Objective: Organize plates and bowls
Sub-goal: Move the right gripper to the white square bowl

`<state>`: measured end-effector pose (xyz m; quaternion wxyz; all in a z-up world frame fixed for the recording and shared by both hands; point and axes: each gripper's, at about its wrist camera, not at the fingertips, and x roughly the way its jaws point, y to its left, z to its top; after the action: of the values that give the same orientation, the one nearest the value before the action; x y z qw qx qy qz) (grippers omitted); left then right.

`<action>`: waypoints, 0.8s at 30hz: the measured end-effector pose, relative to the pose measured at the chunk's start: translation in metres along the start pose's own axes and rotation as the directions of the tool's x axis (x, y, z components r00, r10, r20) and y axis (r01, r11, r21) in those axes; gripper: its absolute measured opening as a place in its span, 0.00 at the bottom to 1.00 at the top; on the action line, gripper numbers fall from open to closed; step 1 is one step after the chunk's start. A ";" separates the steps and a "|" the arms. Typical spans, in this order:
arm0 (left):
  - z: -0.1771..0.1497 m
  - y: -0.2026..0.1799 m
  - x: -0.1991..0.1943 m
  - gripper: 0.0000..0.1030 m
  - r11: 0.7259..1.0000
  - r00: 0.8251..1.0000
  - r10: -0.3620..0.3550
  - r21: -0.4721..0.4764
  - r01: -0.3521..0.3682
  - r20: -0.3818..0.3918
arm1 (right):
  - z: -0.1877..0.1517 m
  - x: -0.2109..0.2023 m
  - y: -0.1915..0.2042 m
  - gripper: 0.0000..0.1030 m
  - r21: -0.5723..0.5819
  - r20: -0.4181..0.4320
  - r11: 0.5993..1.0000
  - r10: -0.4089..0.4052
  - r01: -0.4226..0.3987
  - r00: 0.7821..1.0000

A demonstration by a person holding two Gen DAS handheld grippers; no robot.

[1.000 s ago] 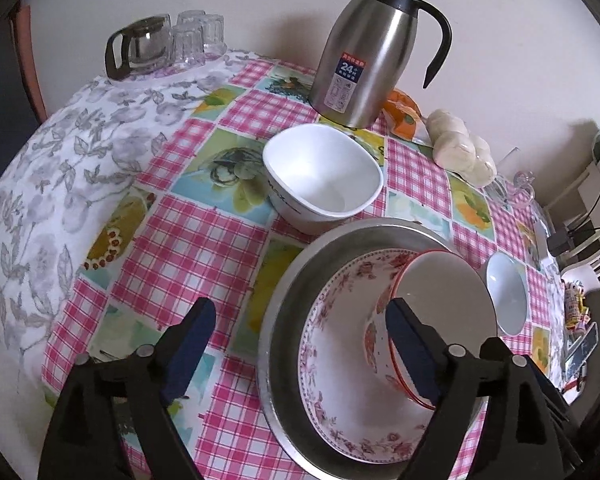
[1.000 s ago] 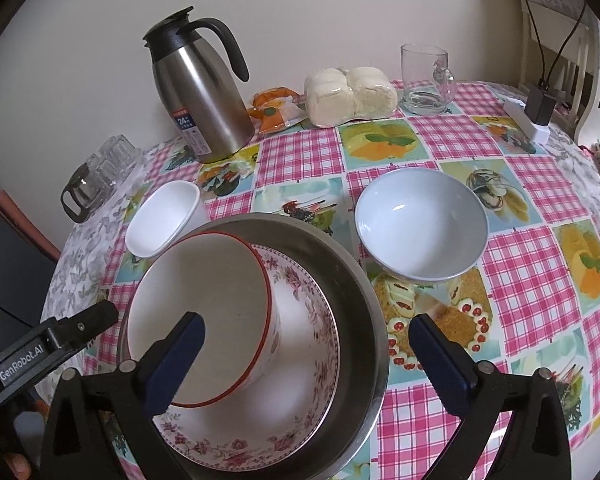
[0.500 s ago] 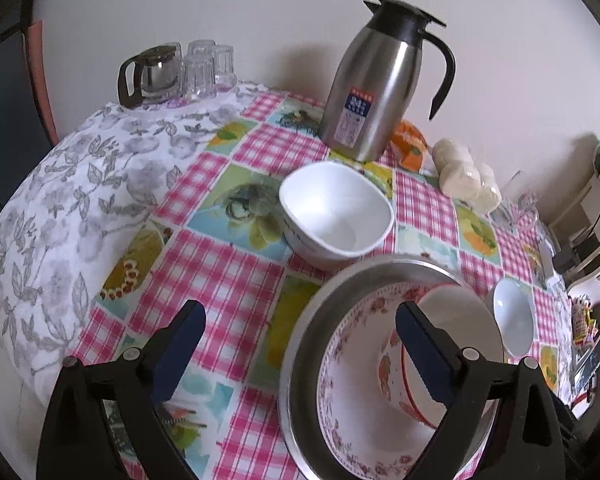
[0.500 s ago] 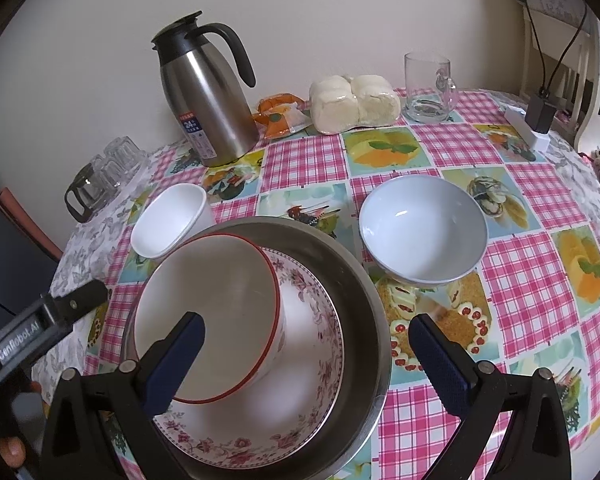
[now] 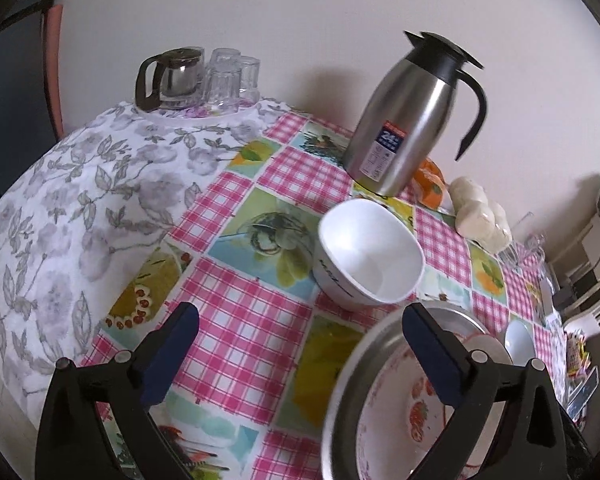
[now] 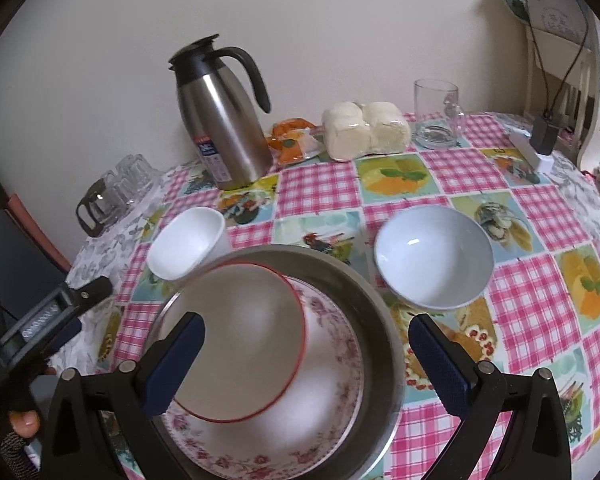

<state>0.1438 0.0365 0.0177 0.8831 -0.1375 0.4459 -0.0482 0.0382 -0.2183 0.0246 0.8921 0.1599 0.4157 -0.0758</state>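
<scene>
Through the left wrist camera, the left gripper (image 5: 296,354) stood spread wide with nothing between its fingers, hovering above the checked tablecloth (image 5: 236,308). Just ahead of it sat the square white bowl (image 5: 370,254), upright, close beside the rim of the steel basin (image 5: 350,364) at the lower right. Inside the basin lay the floral plate (image 5: 384,420), partly hidden behind the right-hand finger. Beyond the white bowl stood the steel thermos jug (image 5: 404,120), and a glass teapot (image 5: 172,78) with tumblers sat far off on the grey floral cloth. Through the right wrist camera, the right gripper (image 6: 306,358) was likewise wide apart and held nothing, poised over the steel basin (image 6: 380,320). The red-rimmed bowl (image 6: 240,340) rested tilted on the floral plate (image 6: 332,360) inside that basin. The round white bowl (image 6: 434,256) stood on the cloth just right of the basin, and the square white bowl (image 6: 186,248) just left of it. The left gripper's body (image 6: 48,328) showed at the left edge.
</scene>
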 end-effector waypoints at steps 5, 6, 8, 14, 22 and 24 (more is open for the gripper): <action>0.009 0.011 0.001 0.98 0.999 0.999 -0.033 -0.025 0.033 0.016 | 0.008 -0.002 0.013 1.00 -0.041 -0.005 0.999 0.003 -0.004 1.000; 0.013 0.012 0.000 0.98 0.999 0.999 -0.038 -0.021 0.038 0.022 | 0.010 -0.002 0.016 1.00 -0.052 -0.012 0.999 0.003 -0.003 1.000; 0.019 0.013 0.000 0.98 0.999 0.999 -0.041 -0.003 0.041 0.029 | 0.015 -0.003 0.021 1.00 -0.065 -0.023 0.998 0.007 -0.009 1.000; 0.034 0.004 0.005 0.98 0.984 1.000 -0.019 0.179 0.016 0.014 | 0.042 -0.007 0.046 1.00 -0.154 -0.027 0.988 -0.009 0.005 1.000; 0.059 0.000 0.019 0.98 0.954 1.000 -0.025 0.300 0.026 -0.010 | 0.074 0.015 0.088 1.00 -0.274 -0.058 0.961 -0.051 0.033 0.997; 0.066 0.001 0.026 0.98 0.950 0.999 -0.026 0.312 0.034 -0.029 | 0.078 0.024 0.095 1.00 -0.286 -0.078 0.958 -0.062 0.037 0.995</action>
<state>0.2121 0.0450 0.0350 0.8873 -0.0024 0.4414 -0.1333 0.1350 -0.1564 0.0746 0.8849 0.0228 0.4641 -0.0309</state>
